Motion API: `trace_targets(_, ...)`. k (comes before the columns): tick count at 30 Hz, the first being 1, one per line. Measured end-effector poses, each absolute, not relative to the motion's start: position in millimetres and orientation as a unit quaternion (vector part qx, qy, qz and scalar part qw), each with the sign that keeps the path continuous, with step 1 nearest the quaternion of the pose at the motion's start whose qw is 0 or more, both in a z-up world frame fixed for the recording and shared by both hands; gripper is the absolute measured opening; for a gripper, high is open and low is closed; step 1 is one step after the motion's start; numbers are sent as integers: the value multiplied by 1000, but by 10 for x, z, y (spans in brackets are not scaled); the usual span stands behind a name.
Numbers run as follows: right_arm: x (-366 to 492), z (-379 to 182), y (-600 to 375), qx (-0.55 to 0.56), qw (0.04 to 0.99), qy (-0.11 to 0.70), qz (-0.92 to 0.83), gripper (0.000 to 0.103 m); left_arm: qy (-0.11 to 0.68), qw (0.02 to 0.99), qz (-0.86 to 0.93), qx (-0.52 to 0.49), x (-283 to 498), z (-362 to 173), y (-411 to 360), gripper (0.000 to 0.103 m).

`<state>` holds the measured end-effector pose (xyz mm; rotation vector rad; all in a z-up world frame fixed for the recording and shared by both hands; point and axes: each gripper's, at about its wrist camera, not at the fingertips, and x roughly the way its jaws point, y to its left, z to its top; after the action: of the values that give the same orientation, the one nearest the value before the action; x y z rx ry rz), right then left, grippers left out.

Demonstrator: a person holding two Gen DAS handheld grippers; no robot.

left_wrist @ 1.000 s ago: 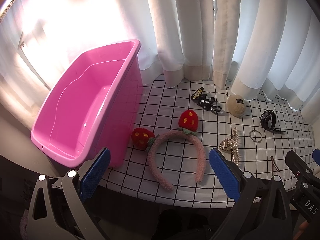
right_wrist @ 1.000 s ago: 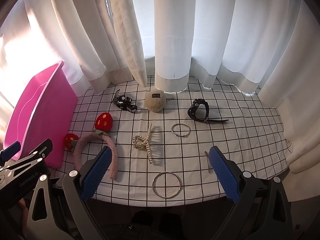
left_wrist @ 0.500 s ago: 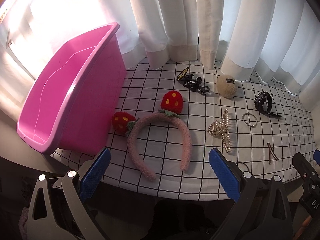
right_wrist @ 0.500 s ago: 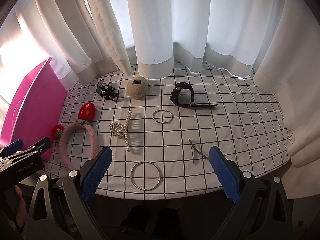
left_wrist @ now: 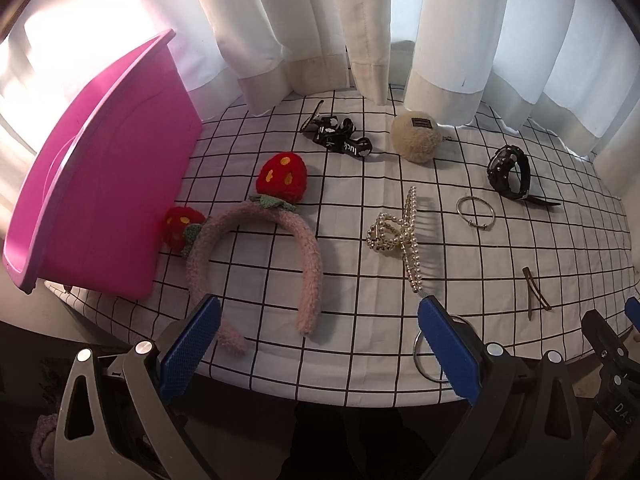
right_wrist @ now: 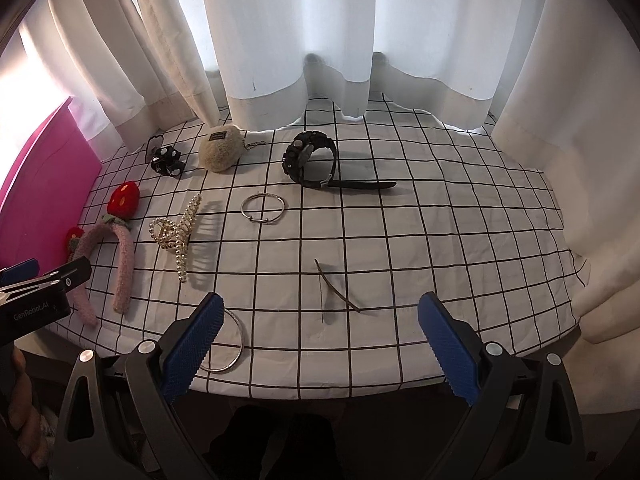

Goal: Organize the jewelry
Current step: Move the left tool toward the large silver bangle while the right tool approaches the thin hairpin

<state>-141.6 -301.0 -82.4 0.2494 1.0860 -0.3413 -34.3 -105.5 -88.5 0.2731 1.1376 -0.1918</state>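
Across the checked tablecloth in the left wrist view, the jewelry lies scattered and nothing has gone into the pink bin at the left. The left gripper hovers at the near table edge with its blue pads spread wide and nothing between them. A pink strawberry headband lies just ahead, its arch pointing away and its two open ends toward the gripper; the right end sits between the pads' line of reach. A pearl claw clip lies to the right of it, long axis running near to far. A large silver bangle is partly hidden behind the right pad.

From the right wrist view, the right gripper is likewise wide open and empty. A thin brown hair clip lies just ahead between its pads, its legs meeting at the far end. The large bangle touches the left pad's edge. Farther off sit a small silver bangle, a black watch, a fluffy beige pom-pom and a black ribbon clip.

By my judgement the left gripper is nearer the headband and the bin, so that pairing suits the first pick.
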Motion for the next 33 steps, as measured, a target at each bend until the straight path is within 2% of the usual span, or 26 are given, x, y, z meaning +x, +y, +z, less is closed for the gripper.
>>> trace_targets(22,-1110,-1725,-3412,75,812,568,-111,93,582,800,-74,125,-499,-1588,-1269,97)
trace_targets(33,-1006,-1944,-3468,56,807,580,-101,93,599,781,-132,113,-691,-1755,-1493,97)
